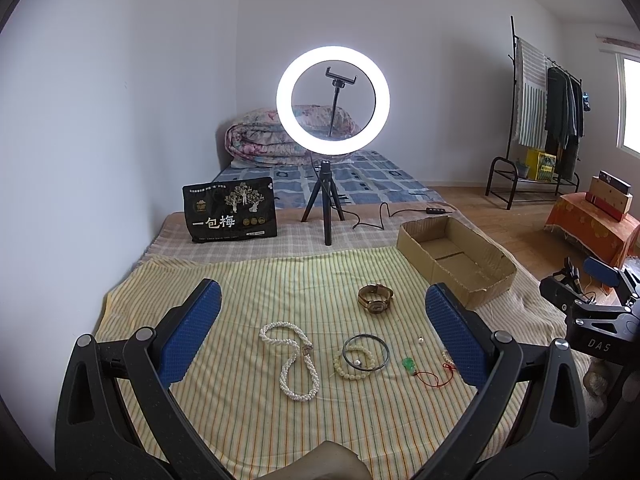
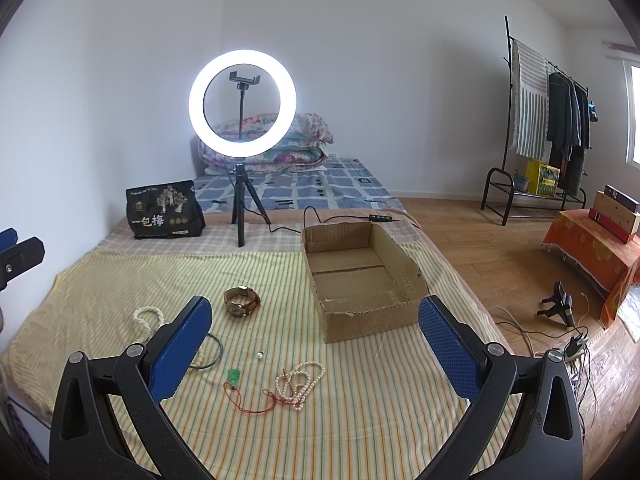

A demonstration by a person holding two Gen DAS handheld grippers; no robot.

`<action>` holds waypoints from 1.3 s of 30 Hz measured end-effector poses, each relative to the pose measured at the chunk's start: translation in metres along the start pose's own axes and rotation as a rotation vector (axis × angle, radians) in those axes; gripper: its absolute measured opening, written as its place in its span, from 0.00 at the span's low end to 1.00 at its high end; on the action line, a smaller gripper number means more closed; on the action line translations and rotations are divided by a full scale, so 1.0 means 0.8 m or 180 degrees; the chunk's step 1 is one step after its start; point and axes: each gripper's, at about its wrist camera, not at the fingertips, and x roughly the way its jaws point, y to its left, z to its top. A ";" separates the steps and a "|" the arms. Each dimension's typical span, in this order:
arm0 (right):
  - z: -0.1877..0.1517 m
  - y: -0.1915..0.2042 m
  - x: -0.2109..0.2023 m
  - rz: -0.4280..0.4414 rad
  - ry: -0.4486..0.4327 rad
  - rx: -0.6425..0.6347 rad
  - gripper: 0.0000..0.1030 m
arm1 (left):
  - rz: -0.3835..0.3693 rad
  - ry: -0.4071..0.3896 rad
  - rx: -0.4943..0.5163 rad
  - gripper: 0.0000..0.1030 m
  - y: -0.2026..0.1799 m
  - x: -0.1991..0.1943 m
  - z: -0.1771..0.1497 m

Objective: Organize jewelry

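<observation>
- Left wrist view: chunky white pearl necklace (image 1: 292,364) lies looped on the striped bed cover (image 1: 248,280).
- Gold watch (image 1: 375,298) sits curled toward the cover's far edge.
- Left tongs (image 1: 320,332) and right tongs (image 2: 316,344) both gape, holding nothing.

Lit ring light (image 1: 333,100) on tripod; black snack bag (image 1: 230,209); clothes rack (image 1: 536,120).

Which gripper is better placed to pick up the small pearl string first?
Probably the right gripper: it is open, and the small pearl string lies between its fingers, near the cardboard box.
</observation>
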 end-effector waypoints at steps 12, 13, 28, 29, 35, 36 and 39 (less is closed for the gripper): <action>-0.005 0.001 0.014 -0.0032 0.0096 -0.0038 0.99 | 0.0071 0.0108 -0.0030 1.00 0.002 0.013 0.000; -0.006 0.000 0.016 -0.0047 0.0103 -0.0031 0.99 | 0.0081 0.0115 -0.0033 1.00 0.003 0.015 -0.001; -0.022 -0.041 0.072 0.0102 0.0449 0.0144 0.99 | 0.0259 0.0422 -0.0146 1.00 0.066 0.086 0.001; -0.025 -0.043 0.079 0.0098 0.0542 0.0140 0.99 | 0.0257 0.0435 -0.0128 1.00 0.070 0.092 0.002; -0.043 -0.052 0.117 0.0146 0.0957 0.0135 0.99 | 0.0232 0.0632 -0.0286 0.93 0.100 0.132 0.002; -0.046 -0.053 0.123 0.0149 0.1016 0.0149 0.99 | 0.0190 0.0706 -0.0358 0.90 0.108 0.141 -0.001; -0.058 -0.061 0.141 0.0183 0.1229 0.0246 0.99 | 0.0093 0.0935 -0.0564 0.80 0.126 0.165 -0.015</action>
